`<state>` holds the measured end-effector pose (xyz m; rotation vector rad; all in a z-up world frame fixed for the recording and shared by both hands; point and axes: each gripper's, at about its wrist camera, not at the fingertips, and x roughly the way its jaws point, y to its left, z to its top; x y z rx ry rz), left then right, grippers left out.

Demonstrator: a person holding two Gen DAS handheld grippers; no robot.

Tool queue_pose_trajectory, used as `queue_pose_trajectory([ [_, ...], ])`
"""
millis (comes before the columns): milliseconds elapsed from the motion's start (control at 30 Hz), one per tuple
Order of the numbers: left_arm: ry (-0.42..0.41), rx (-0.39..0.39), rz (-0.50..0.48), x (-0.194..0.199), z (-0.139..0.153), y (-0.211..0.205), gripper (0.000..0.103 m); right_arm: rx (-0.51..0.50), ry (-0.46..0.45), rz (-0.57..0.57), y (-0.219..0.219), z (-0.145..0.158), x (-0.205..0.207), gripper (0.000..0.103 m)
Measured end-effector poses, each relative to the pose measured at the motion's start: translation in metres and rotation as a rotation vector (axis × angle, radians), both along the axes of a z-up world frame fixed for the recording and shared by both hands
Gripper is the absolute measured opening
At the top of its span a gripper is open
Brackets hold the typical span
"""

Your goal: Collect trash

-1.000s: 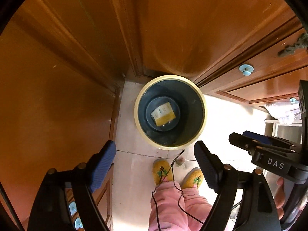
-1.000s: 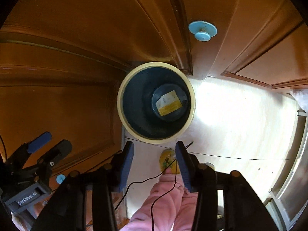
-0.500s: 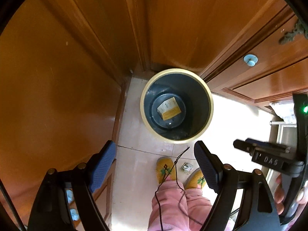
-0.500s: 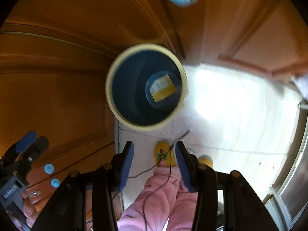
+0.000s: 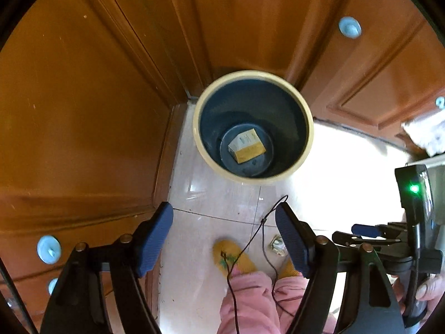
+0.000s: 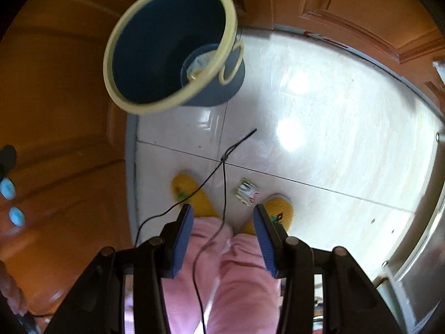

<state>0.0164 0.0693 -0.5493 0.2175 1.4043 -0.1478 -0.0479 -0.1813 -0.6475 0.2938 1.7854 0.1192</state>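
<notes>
A dark blue trash bin with a cream rim (image 5: 198,128) (image 6: 109,55) stands on the tile floor in a corner of wooden doors. A white and yellow carton (image 5: 246,145) (image 6: 198,66) lies at its bottom. A small crumpled wrapper (image 6: 247,191) (image 5: 277,245) lies on the floor between the person's yellow slippers. My left gripper (image 5: 224,232) is open and empty, above the floor in front of the bin. My right gripper (image 6: 222,232) is open and empty, above the wrapper and the person's legs. The right gripper also shows in the left wrist view (image 5: 364,232).
Wooden cabinet doors with pale blue knobs (image 5: 349,27) (image 6: 16,216) close in on the left and back. The person's pink trousers (image 6: 230,272) and yellow slippers (image 6: 194,194) stand below the grippers. A thin black cable (image 6: 222,161) hangs over the floor. A metal frame (image 6: 428,222) borders the right.
The right wrist view has tilted down and back, so the bin slid to the upper left and the floor wrapper came into view. The left gripper drew back a little from the bin.
</notes>
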Motion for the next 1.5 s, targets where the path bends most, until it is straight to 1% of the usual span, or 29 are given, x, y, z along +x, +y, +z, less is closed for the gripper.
queue_pose_trajectory([
  [167, 0.02, 0.041, -0.028, -0.023, -0.037, 0.0, 0.075, -0.024, -0.046, 0.13, 0.009, -0.046, -0.025, 0.043],
  [200, 0.03, 0.043, -0.028, -0.026, -0.045, 0.001, 0.074, -0.024, -0.048, 0.159, 0.01, -0.058, -0.031, 0.041],
  [233, 0.043, 0.04, -0.028, -0.029, -0.053, 0.003, 0.073, -0.029, -0.049, 0.192, 0.013, -0.067, -0.036, 0.035],
  [300, 0.043, 0.032, -0.037, -0.032, -0.066, 0.007, 0.073, -0.049, -0.061, 0.253, 0.019, -0.084, -0.046, 0.029],
  [367, 0.026, 0.035, -0.057, -0.035, -0.076, 0.01, 0.073, -0.084, -0.08, 0.299, 0.022, -0.1, -0.055, 0.029],
  [433, 0.006, 0.038, -0.077, -0.038, -0.089, 0.012, 0.073, -0.095, -0.084, 0.314, 0.026, -0.119, -0.063, 0.029],
  [500, 0.002, 0.048, -0.087, -0.039, -0.109, 0.016, 0.073, -0.104, -0.099, 0.327, 0.029, -0.136, -0.07, 0.029],
  [567, 0.01, 0.05, -0.084, -0.042, -0.128, 0.021, 0.073, -0.114, -0.106, 0.341, 0.032, -0.154, -0.074, 0.029],
  [667, 0.028, 0.053, -0.08, -0.046, -0.162, 0.031, 0.073, -0.125, -0.095, 0.374, 0.04, -0.194, -0.081, 0.026],
  [733, 0.042, 0.063, -0.076, -0.051, -0.185, 0.036, 0.073, -0.132, -0.091, 0.421, 0.045, -0.218, -0.086, 0.023],
  [800, 0.066, 0.066, -0.062, -0.056, -0.206, 0.04, 0.073, -0.145, -0.09, 0.469, 0.05, -0.239, -0.089, 0.023],
  [900, 0.093, 0.063, -0.052, -0.062, -0.23, 0.045, 0.073, -0.147, -0.082, 0.512, 0.055, -0.263, -0.09, 0.023],
  [1000, 0.097, 0.066, -0.068, -0.068, -0.243, 0.045, 0.073, -0.137, -0.071, 0.536, 0.061, -0.28, -0.092, 0.023],
  [1067, 0.1, 0.067, -0.079, -0.07, -0.246, 0.043, 0.073, -0.132, -0.067, 0.551, 0.063, -0.29, -0.093, 0.021],
  [1133, 0.101, 0.069, -0.087, -0.072, -0.247, 0.043, 0.073, -0.116, -0.054, 0.56, 0.065, -0.299, -0.094, 0.008],
  [1200, 0.103, 0.067, -0.088, -0.073, -0.248, 0.04, 0.073, -0.117, -0.049, 0.564, 0.063, -0.306, -0.094, 0.006],
  [1233, 0.103, 0.066, -0.086, -0.072, -0.248, 0.04, 0.073, -0.116, -0.043, 0.56, 0.062, -0.309, -0.094, 0.003],
  [1300, 0.103, 0.062, -0.079, -0.07, -0.247, 0.039, 0.073, -0.106, -0.028, 0.542, 0.056, -0.314, -0.093, 0.001],
  [1400, 0.105, 0.057, -0.069, -0.069, -0.248, 0.037, 0.073, -0.075, -0.009, 0.506, 0.046, -0.317, -0.091, 0.0],
  [1500, 0.11, 0.051, -0.062, -0.069, -0.248, 0.035, 0.073, -0.047, 0.0, 0.449, 0.033, -0.31, -0.088, 0.0],
])
